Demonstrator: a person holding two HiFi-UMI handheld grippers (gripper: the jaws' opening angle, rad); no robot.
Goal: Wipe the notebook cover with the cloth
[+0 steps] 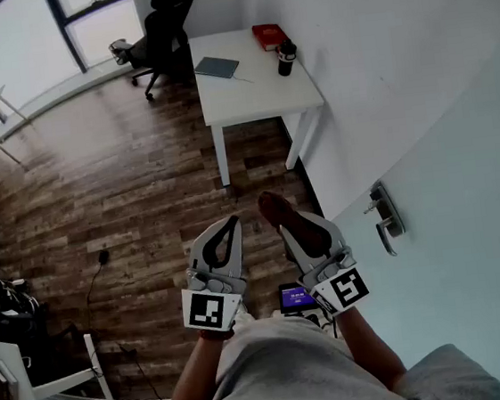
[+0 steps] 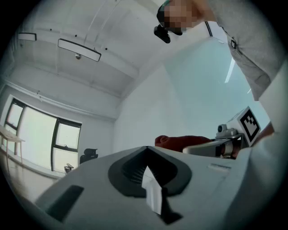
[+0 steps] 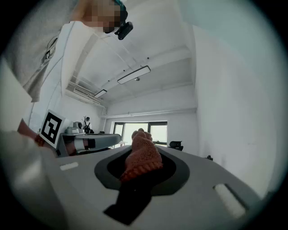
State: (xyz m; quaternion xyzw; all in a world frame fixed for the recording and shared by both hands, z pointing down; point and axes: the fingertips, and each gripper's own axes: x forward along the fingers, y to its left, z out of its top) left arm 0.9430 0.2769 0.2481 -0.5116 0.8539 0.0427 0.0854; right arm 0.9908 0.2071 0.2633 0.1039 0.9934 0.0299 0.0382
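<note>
white desk [image 1: 252, 96] on wooden floor [image 1: 132, 190]

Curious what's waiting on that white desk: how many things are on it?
3: a flat grey notebook in the middle, a red item at the far edge by the wall, a dark cup in front of it. Smaller things may go unseen.
</note>
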